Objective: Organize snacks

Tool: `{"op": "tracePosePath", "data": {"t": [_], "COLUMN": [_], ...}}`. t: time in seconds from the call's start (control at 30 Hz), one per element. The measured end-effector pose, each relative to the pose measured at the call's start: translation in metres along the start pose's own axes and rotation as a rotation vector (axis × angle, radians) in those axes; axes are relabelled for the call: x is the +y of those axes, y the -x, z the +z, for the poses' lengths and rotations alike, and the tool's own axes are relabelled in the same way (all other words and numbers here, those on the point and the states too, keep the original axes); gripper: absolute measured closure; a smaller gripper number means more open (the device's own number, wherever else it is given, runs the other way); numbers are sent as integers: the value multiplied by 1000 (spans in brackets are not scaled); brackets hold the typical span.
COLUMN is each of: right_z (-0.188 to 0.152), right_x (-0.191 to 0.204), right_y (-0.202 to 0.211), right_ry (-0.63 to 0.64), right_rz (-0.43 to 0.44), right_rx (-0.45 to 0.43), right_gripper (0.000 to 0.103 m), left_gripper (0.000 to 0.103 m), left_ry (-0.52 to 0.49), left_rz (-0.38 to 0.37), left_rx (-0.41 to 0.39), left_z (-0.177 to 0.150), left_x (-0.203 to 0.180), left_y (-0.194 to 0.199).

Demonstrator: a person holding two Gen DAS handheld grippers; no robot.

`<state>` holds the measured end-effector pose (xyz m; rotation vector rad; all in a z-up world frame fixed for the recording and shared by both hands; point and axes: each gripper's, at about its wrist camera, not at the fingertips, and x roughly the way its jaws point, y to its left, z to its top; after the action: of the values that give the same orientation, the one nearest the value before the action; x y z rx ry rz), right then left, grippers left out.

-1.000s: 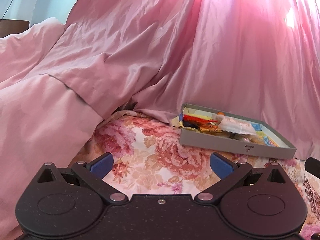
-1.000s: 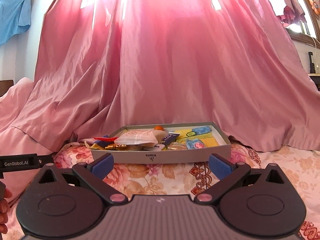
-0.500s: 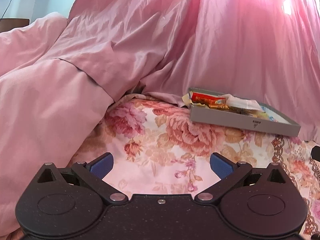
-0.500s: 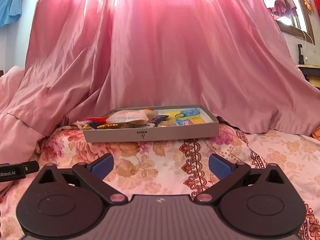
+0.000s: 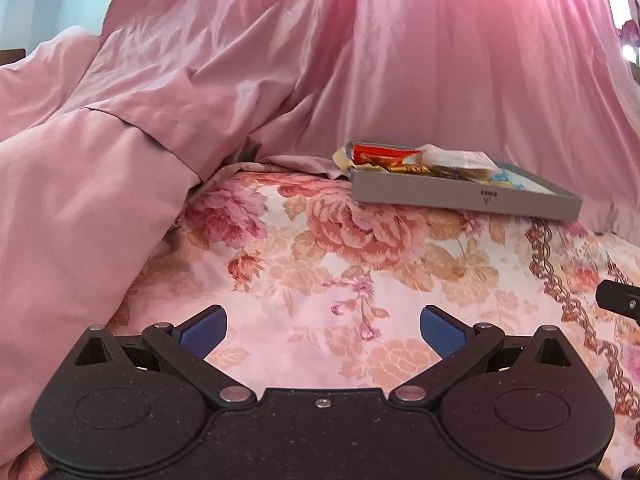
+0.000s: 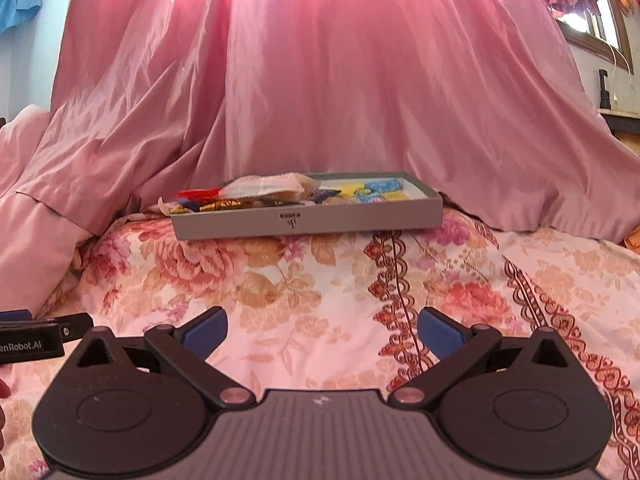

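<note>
A shallow grey tray (image 6: 308, 222) (image 5: 464, 200) rests on the floral bedspread, filled with several snack packets: a white wrapper (image 6: 266, 188) (image 5: 460, 159), a red one (image 5: 380, 155) (image 6: 198, 193), gold ones, and yellow and blue packets (image 6: 376, 191) at its right end. My left gripper (image 5: 323, 330) is open and empty, well short of the tray and to its left. My right gripper (image 6: 322, 330) is open and empty too, facing the tray's long side from a distance.
The floral bedspread (image 6: 320, 280) stretches between the grippers and the tray. A pink curtain (image 6: 340, 80) hangs behind the tray. A pink duvet (image 5: 80, 200) is bunched at the left. The left gripper's body (image 6: 32, 338) shows at the right view's left edge.
Both grippers have pulled back from the tray, which now looks smaller and farther away. More bedspread shows in front of them. Both stay open and empty.
</note>
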<state>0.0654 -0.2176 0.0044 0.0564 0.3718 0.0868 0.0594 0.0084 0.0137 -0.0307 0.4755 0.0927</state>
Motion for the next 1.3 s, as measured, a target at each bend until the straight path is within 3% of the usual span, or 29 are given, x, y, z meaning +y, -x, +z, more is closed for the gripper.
{"op": "tracePosePath", "data": {"t": [1.3], "right_z": [-12], "right_x": [-1], "right_y": [3], "right_ry": [22], "right_rz": [-24], "right_rx": [9], "right_gripper": [0], "left_gripper": [1], "left_ry": [-3], "left_rz": [-24], "left_rx": [10], "left_z": [-8], "left_x": [-6], "left_y": [2]}}
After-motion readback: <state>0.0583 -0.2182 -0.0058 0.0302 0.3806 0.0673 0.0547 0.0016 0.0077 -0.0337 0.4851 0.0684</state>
